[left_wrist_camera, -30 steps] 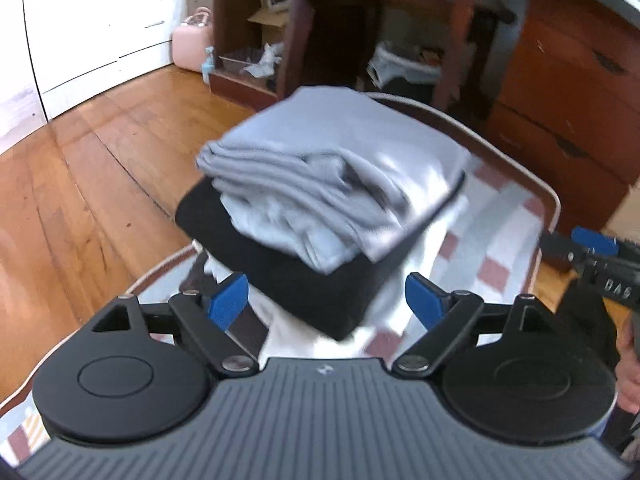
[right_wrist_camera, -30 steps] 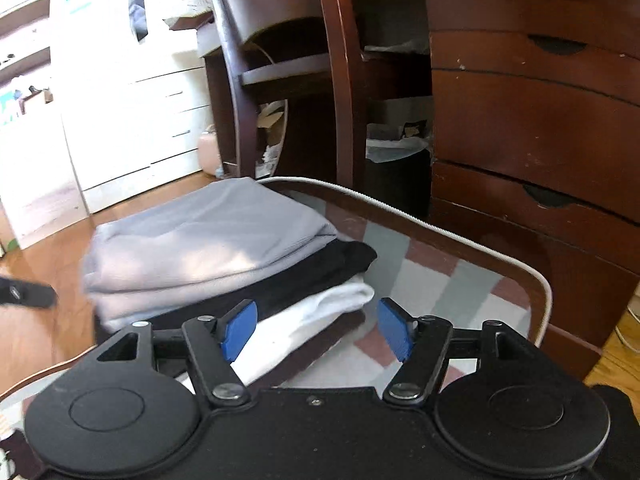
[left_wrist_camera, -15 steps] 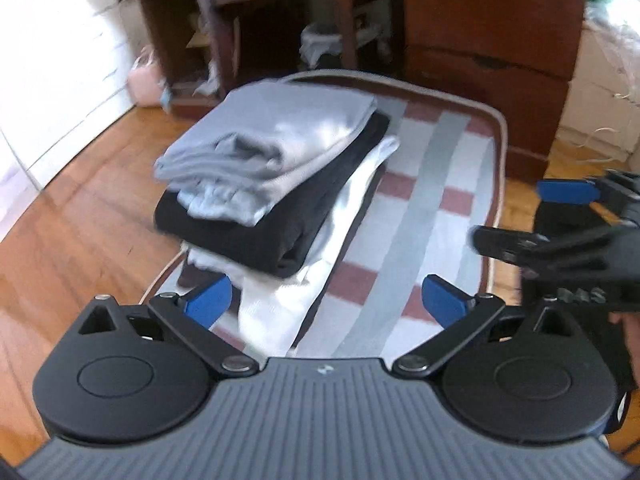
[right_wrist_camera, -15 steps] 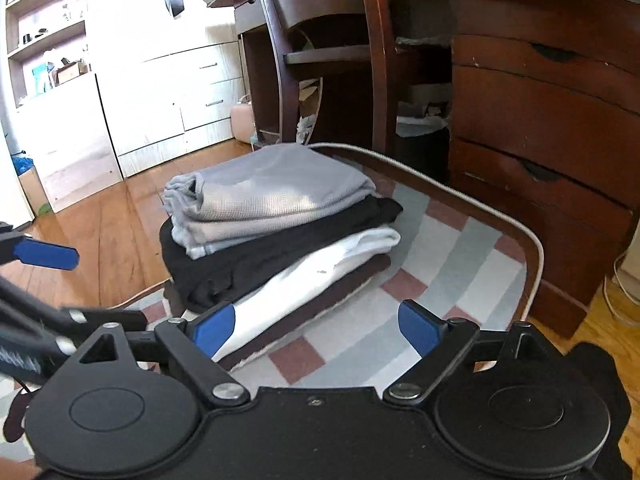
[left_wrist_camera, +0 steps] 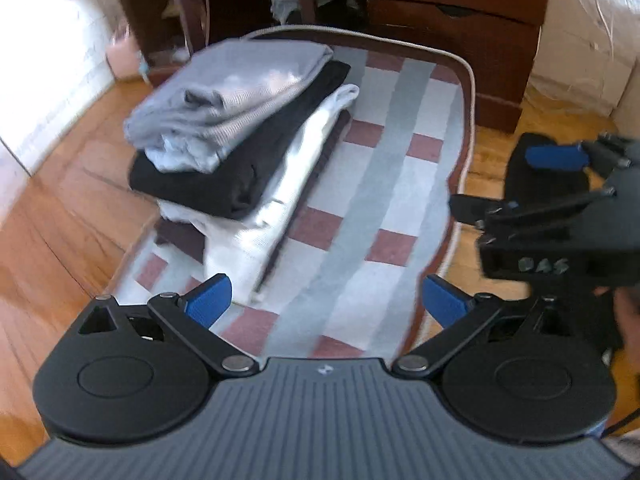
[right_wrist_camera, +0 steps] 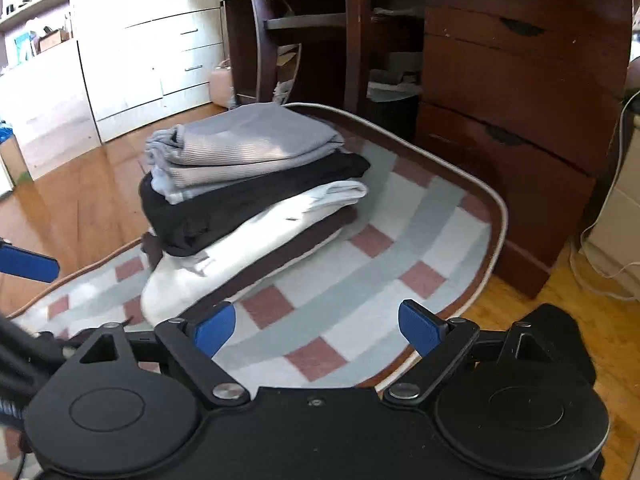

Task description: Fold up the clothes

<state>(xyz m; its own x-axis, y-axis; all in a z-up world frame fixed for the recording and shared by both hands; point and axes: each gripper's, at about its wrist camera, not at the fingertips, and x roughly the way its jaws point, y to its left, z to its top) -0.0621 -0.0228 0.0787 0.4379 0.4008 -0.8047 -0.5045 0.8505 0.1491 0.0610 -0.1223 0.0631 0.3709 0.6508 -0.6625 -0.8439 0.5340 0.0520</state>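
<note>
Where stacked, four folded garments (right_wrist_camera: 248, 188)

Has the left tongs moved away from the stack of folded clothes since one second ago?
Yes. The left tongs have backed away: the stack of folded clothes looks smaller and more of the checked rug shows.

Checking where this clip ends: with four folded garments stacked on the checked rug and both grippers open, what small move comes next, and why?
Probably draw both grippers further back. The grey garment tops a tidy stack, the left gripper and right gripper are open and empty, and no unfolded clothing shows on the rug.
</note>
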